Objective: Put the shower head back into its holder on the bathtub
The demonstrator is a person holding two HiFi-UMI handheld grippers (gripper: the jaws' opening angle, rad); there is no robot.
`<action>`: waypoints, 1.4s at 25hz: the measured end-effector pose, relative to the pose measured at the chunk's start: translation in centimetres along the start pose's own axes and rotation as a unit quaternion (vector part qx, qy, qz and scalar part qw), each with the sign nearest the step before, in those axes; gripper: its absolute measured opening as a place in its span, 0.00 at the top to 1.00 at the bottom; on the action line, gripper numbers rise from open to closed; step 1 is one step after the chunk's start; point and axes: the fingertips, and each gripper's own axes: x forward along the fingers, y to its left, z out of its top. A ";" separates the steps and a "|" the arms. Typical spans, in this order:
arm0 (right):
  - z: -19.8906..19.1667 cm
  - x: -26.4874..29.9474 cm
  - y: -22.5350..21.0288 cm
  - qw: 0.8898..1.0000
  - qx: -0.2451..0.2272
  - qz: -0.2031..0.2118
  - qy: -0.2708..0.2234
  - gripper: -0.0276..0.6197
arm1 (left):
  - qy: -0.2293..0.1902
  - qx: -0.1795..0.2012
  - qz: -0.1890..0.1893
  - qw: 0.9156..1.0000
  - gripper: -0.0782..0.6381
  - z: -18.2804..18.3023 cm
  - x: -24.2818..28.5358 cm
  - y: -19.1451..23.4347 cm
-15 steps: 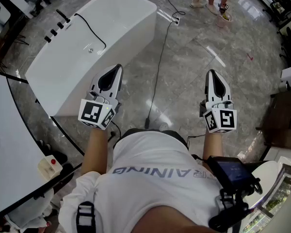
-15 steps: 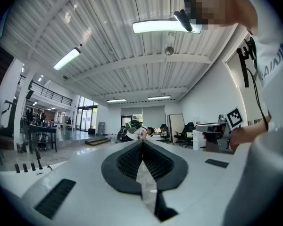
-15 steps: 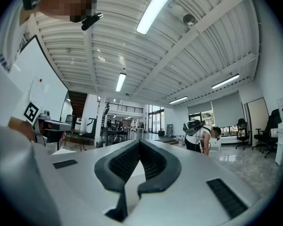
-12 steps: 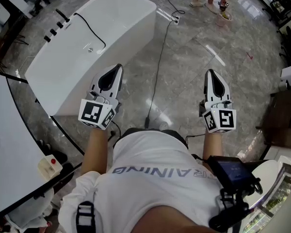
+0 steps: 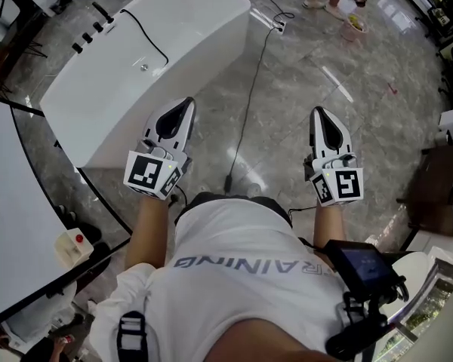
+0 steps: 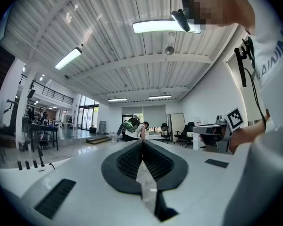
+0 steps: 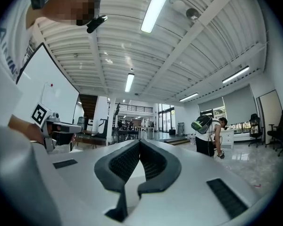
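Head view: tub (image 5: 136,74) end close before left gripper (image 5: 186,102); open floor (image 5: 287,81) before right gripper (image 5: 318,111). Both closed tight, gripping nothing.

I hold both tools out level in front of me, side by side and well apart. My left gripper (image 5: 186,102) has its jaws pressed together, nothing between them. My right gripper (image 5: 317,111) is likewise closed and empty. My left forearm (image 5: 149,236) and right forearm (image 5: 329,228) reach forward, bare, wrists straight, each gripper's marker cube facing up.
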 end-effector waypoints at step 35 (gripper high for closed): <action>-7.4 3.3 -7.7 0.993 0.054 0.078 0.063 0.94 | 0.024 -0.028 0.053 0.998 0.87 -4.3 7.5 -4.1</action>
